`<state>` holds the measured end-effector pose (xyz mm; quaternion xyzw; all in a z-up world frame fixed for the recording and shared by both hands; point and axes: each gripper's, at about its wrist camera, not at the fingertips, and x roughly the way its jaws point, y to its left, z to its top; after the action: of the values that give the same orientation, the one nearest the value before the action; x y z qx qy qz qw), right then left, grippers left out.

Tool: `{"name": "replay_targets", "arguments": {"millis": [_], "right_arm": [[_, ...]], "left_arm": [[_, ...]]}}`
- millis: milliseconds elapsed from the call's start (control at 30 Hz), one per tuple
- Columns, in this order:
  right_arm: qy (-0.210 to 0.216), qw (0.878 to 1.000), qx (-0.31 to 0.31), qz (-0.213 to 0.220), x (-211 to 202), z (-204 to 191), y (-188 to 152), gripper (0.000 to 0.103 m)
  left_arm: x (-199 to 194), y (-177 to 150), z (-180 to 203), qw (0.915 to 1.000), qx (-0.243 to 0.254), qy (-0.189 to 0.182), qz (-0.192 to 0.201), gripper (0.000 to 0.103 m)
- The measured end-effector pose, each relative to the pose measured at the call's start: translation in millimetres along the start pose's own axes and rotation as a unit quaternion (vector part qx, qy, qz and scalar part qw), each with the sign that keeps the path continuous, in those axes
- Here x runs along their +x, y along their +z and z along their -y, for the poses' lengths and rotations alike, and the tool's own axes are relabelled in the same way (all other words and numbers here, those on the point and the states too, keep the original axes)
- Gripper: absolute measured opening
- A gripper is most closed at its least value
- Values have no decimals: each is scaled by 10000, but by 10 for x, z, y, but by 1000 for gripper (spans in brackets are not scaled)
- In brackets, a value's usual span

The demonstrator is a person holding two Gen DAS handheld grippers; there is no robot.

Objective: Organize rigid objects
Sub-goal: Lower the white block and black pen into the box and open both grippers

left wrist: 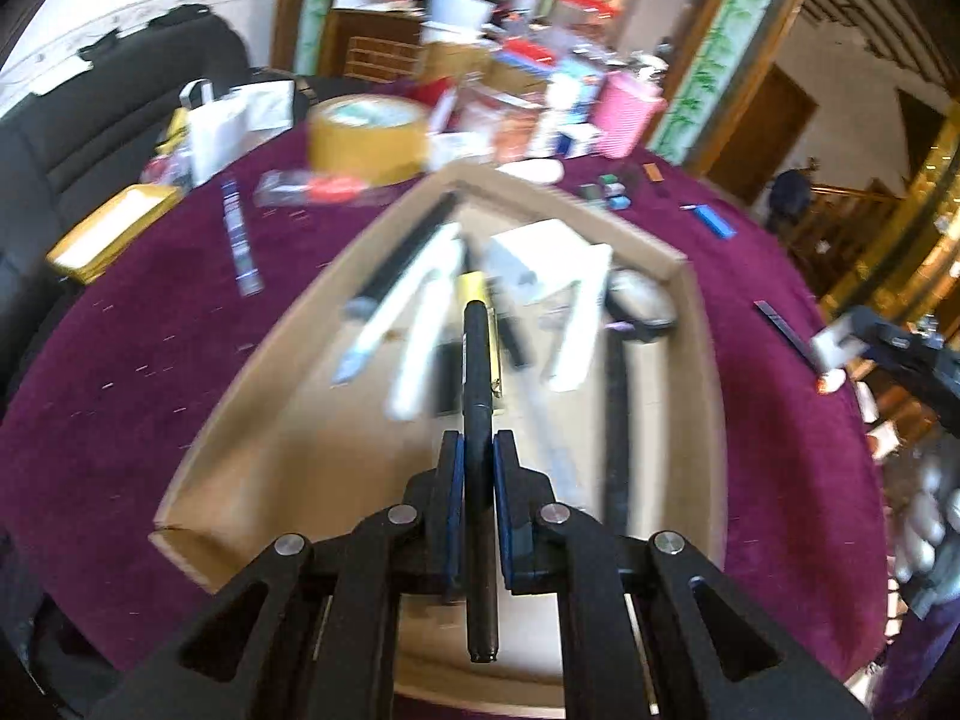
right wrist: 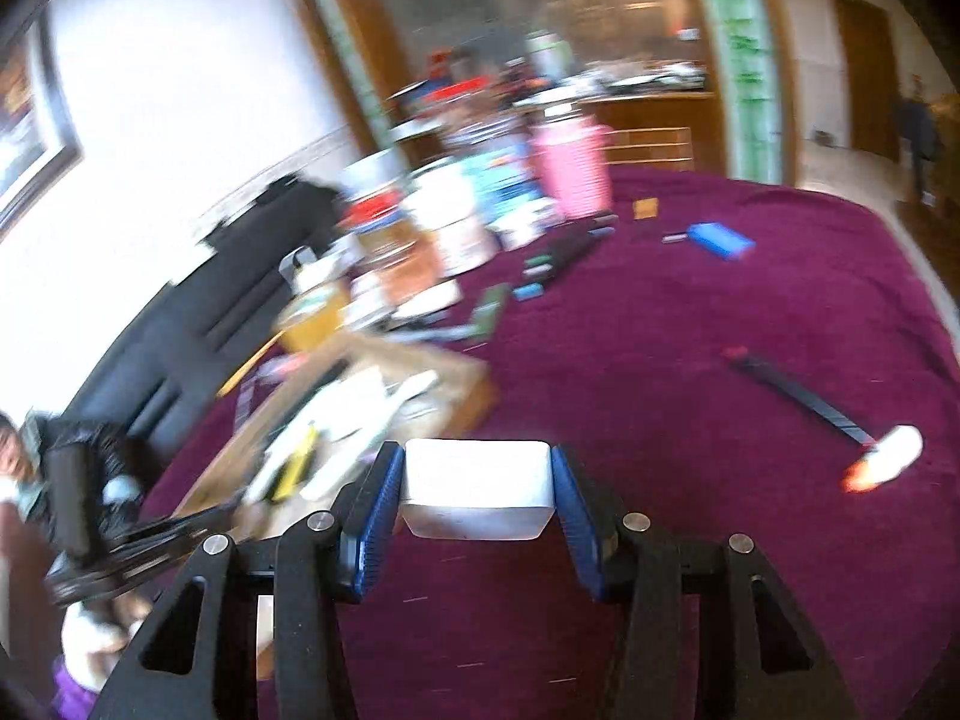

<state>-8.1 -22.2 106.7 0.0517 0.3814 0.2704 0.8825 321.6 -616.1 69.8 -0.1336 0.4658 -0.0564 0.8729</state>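
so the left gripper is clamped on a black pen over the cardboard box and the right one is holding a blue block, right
Not quite. The right gripper holds a white block, not a blue one; the right wrist view shows it between the blue pads. The rest stands: the left gripper is clamped on the black pen over the cardboard box.

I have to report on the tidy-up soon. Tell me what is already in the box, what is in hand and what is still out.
Done: the cardboard box already holds pens, white pieces and other items, blurred here. In hand: the left gripper is shut on a black pen above the box; the right gripper is shut on a white block. Left: a blue block, a black strip and small pieces lie on the purple cloth.
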Motion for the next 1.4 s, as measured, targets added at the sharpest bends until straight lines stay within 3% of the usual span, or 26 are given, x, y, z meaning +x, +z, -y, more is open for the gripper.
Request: {"name": "replay_targets", "arguments": {"millis": [167,233,333,400,533,600,667,800,900,967,1100,1167,1233,1267,1333,1367,1400], "right_arm": [[346,9964,-602,-487,282,-699,-191,54],[419,9932,-824,-712,392,-908,-274,54],[520,9863,-1142,-1068,572,-1198,-437,54],[593,9819,-1294,-1249,670,-1340,-526,54],[669,9747,-1562,-1454,834,-1567,-641,54],[653,9717,-1670,-1536,925,-1650,-670,54],[640,9696,-1709,-1631,999,-1690,-690,55],[525,9715,-1826,-1416,1060,-1758,-649,65],[672,9768,-1649,-1189,998,-1741,-586,66],[809,9834,-1375,-860,872,-1669,-494,67],[590,9920,-1072,-312,603,-1481,-403,74],[441,9945,-940,-133,485,-1356,-412,74],[300,9964,-792,48,364,-1266,-451,74],[230,9973,-671,191,276,-1198,-496,75],[128,9980,-517,351,197,-1129,-543,76],[68,9981,-407,452,142,-1082,-590,77],[45,9982,-322,507,109,-1041,-612,78]], "left_arm": [[102,-108,-91,9997,2,165,-176,10],[83,-125,-111,9998,-35,166,-68,11],[10,-149,-144,9999,-130,-68,87,27],[-107,-166,-164,9993,-140,-124,323,44],[-337,-153,-292,9963,-379,-186,752,51],[-432,-146,-381,9938,-562,-207,938,64],[-511,-146,-457,9913,-707,-161,1102,69],[-595,-149,-553,9878,-892,-82,1276,74],[-603,-155,-558,9870,-940,-103,1296,74],[-624,-163,-516,9869,-873,-77,1353,74],[-748,-193,-333,9835,-580,239,1699,75],[-875,-237,-178,9759,-360,596,2067,82],[-1098,-330,56,9553,-166,1201,2695,96],[-1209,-384,167,9440,-84,1329,3020,103],[-1396,-497,366,9275,66,1141,3558,103],[-1427,-520,422,9264,104,1013,3624,103],[-1427,-510,502,9307,165,848,3554,103]]}}
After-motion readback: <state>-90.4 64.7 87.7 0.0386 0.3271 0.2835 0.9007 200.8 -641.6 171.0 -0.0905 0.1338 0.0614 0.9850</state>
